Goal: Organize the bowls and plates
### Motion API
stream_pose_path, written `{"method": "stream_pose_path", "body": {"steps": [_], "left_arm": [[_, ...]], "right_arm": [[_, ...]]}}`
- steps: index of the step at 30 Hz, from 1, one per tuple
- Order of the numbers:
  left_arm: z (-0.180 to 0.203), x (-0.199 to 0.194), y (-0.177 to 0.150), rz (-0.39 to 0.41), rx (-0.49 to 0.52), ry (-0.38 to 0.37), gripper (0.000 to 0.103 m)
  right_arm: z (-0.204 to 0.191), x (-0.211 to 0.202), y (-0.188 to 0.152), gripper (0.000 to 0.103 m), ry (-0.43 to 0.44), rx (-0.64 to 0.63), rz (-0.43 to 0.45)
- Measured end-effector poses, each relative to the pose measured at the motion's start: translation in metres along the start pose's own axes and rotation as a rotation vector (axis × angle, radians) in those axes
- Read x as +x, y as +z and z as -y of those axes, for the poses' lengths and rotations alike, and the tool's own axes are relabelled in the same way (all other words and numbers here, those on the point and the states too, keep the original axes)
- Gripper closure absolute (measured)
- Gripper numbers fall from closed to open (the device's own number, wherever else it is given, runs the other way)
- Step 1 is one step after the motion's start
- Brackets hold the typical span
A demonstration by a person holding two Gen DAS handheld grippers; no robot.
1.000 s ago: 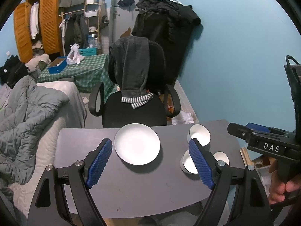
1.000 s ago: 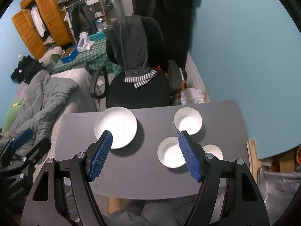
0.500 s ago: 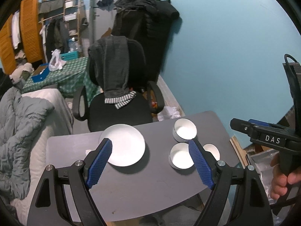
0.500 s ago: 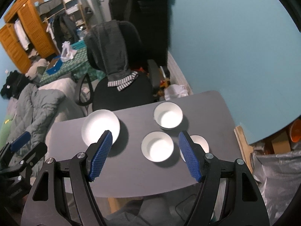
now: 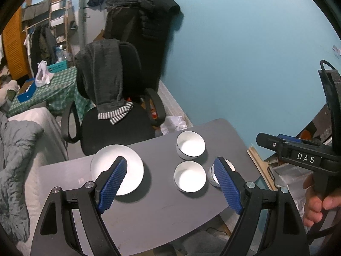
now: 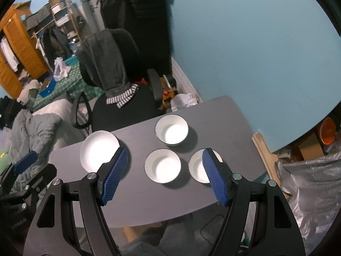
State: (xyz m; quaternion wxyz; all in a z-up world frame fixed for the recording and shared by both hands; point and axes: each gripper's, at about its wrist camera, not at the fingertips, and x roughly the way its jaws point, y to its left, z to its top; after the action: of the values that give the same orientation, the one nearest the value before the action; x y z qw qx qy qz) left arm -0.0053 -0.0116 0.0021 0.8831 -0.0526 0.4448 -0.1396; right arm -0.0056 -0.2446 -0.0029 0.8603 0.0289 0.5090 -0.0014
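While both grippers hang above the grey surface [image 6: 223,119] with jaws spread wide and holding nothing, the sorting of the crockery appears not yet begun. In the right wrist view a white plate [image 6: 99,149] lies alone at centre left, well apart from three white bowls: the far bowl [image 6: 171,129] just right of centre, the middle bowl [image 6: 163,166] below it, and the right bowl [image 6: 198,166] partly hidden behind a blue pad. Nothing is stacked; each piece sits separately. The right gripper [image 6: 165,176] is framed over the bowls, the left gripper [image 5: 170,183] over the plate and middle bowl. Judging by this spread, all nesting and gathering remains to be done.
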Motion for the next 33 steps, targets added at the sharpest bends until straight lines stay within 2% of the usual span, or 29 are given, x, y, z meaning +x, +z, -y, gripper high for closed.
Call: {"method": "stream_pose_path", "body": {"steps": [6,12,28,33], "left_arm": [[0.010,0.019,0.006,-0.033,0.014,-0.030,0.018],[0.017,0.042,0.009,-0.072,0.023,-0.024,0.018],[0.020,0.120,0.004,-0.214,-0.053,0.013,0.018],[0.025,0.140,-0.004,-0.248,-0.035,0.033,0.018]], "right_arm": [[0.014,0.009,0.002,0.031,-0.028,0.024,-0.015],[0.027,0.026,0.007,0.031,-0.037,0.015,-0.042],[0.051,0.102,0.019,0.031,0.108,-0.052,-0.201],[0.054,0.130,0.020,0.031,0.150,-0.076,-0.259]]}}
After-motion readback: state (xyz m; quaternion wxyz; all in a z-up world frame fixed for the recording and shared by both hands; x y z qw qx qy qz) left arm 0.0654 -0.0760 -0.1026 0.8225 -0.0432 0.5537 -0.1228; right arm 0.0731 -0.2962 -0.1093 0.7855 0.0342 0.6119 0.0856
